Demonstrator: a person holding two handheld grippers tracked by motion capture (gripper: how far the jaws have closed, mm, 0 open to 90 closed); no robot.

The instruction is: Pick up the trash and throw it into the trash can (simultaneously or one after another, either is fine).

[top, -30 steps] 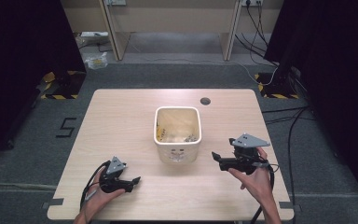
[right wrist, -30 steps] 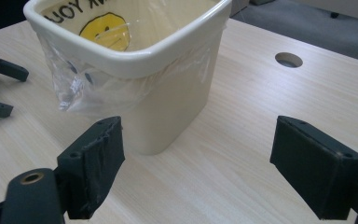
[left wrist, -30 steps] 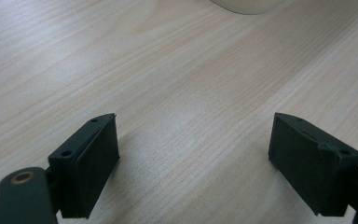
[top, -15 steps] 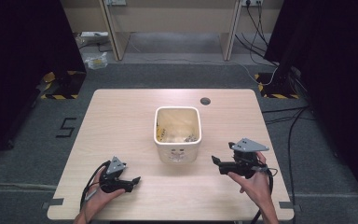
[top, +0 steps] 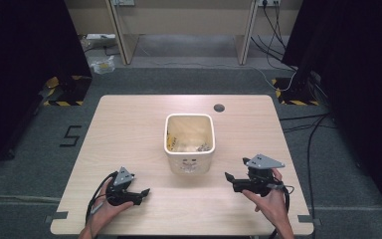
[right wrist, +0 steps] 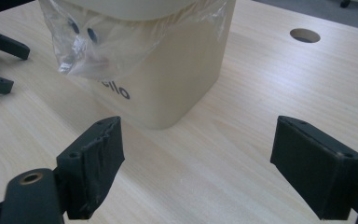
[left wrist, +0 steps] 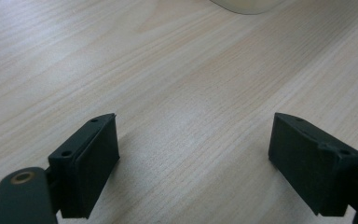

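A cream square plastic bin (top: 189,144) lined with a clear plastic bag (right wrist: 121,44) stands mid-tabletop (top: 129,129). The left hand-held gripper (top: 142,193) rests near the front-left edge, jaws wide, holding nothing. The right hand-held gripper (top: 229,178) hovers just right of the bin, jaws wide, also holding nothing.

Your left gripper (top: 142,191) is black all over, with a grey three-cornered plate on top and a black cable looping from its back end. Your right gripper (top: 229,178) is built the same: black body, a larger-looking grey plate, a black cable curling beside your hand. In the left gripper view, its fingers (left wrist: 91,163) are blocky black pads with flat inner faces, small round screw holes along the top edge and a brass-coloured rivet on the arm below. The right gripper's fingers (right wrist: 98,163) match, though the pad's edge looks rougher. Your forearms are bare, no sleeves showing.
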